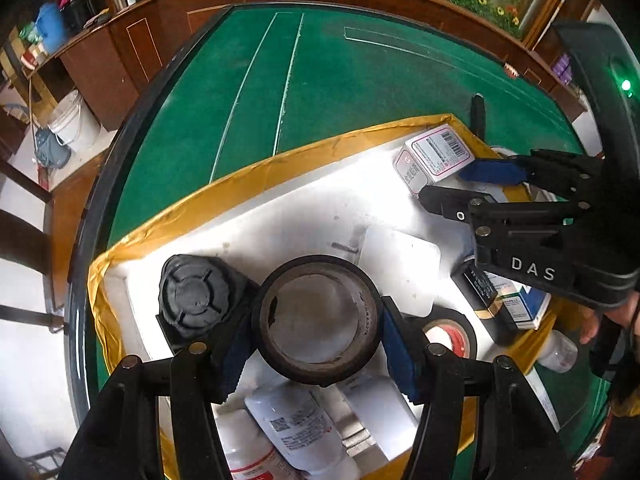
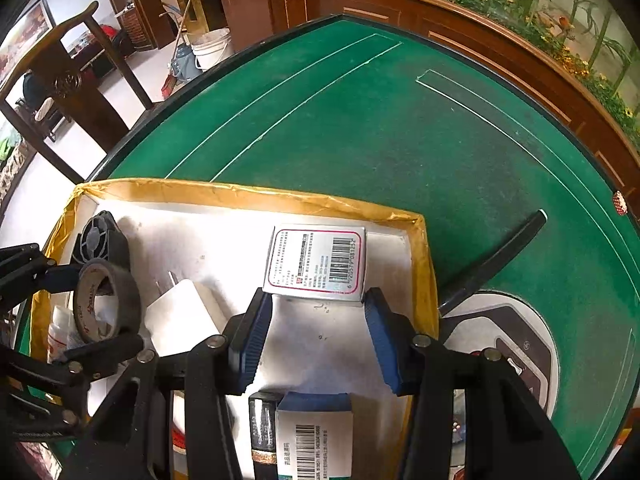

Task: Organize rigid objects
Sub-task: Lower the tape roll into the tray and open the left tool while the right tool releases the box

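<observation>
My left gripper (image 1: 318, 342) is shut on a black tape roll (image 1: 318, 318) and holds it above a white tray with a yellow taped rim (image 1: 240, 184). The roll also shows in the right wrist view (image 2: 108, 300). My right gripper (image 2: 316, 312) has its blue pads at the near corners of a white barcode box (image 2: 316, 262) that lies in the tray (image 2: 248, 194). In the left wrist view the box (image 1: 434, 156) sits between the right gripper's fingers (image 1: 490, 171). Whether they squeeze it I cannot tell.
In the tray lie a black round fan (image 1: 196, 296), a white charger (image 2: 182, 316), a red tape roll (image 1: 450, 334), white bottles (image 1: 296, 428) and small boxes (image 2: 314, 440). A black pen (image 2: 492, 264) and a round device (image 2: 504, 344) lie on the green felt table (image 2: 400, 128).
</observation>
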A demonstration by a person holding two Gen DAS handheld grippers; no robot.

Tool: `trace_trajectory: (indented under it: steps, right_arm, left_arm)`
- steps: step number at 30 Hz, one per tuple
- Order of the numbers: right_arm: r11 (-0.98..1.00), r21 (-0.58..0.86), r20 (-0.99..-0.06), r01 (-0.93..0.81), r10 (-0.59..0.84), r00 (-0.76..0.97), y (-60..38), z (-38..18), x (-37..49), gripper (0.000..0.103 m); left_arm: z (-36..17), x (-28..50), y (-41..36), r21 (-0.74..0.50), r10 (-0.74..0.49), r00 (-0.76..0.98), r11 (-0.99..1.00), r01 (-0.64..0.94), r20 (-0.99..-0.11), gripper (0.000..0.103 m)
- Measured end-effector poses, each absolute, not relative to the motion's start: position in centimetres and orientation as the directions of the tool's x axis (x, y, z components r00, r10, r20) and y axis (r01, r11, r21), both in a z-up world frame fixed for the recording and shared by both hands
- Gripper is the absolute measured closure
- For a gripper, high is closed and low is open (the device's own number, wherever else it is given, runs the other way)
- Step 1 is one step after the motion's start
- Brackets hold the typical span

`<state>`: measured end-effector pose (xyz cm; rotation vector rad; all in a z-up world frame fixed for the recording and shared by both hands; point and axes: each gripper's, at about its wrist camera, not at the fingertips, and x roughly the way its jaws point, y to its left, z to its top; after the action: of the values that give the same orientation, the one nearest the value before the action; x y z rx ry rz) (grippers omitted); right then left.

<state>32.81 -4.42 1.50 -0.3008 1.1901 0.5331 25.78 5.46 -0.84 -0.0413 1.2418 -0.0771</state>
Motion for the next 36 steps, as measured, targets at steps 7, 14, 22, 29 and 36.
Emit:
trace_trajectory:
  steps: [7,14,22,29,36]
  right_arm:
    - [0.834,0.051,-0.936,-0.549,0.231,0.264,-4.7,1.7,32.3,0.056]
    - [0.839,0.056,-0.936,-0.542,0.233,0.263,-4.4,1.5,32.3,0.056]
    - [0.839,0.058,-0.936,-0.541,0.234,0.263,-4.2,1.7,32.1,0.052]
    - [0.842,0.058,-0.933,-0.536,0.237,0.27,-4.5,2.2,32.0,0.048]
    - [0.848,0.07,-0.919,-0.526,0.26,0.297,-5.7,4.2,31.1,0.036]
  left_arm:
    - [-1.0,25.2,5.2,-0.058,-0.069,0.282,0.997,0.046,-0.957,0.039]
    - [-1.1,25.7,4.6,-0.042,-0.048,0.29,0.999,0.027,-0.956,0.039]
    - [-1.1,25.5,4.7,-0.043,-0.046,0.298,0.999,0.017,-0.953,0.039]
    - [-1.2,25.5,4.6,-0.056,-0.054,0.297,0.998,0.0,-0.953,0.029]
    - [0.7,24.3,5.4,-0.094,-0.077,0.35,0.995,-0.034,-0.934,0.023]
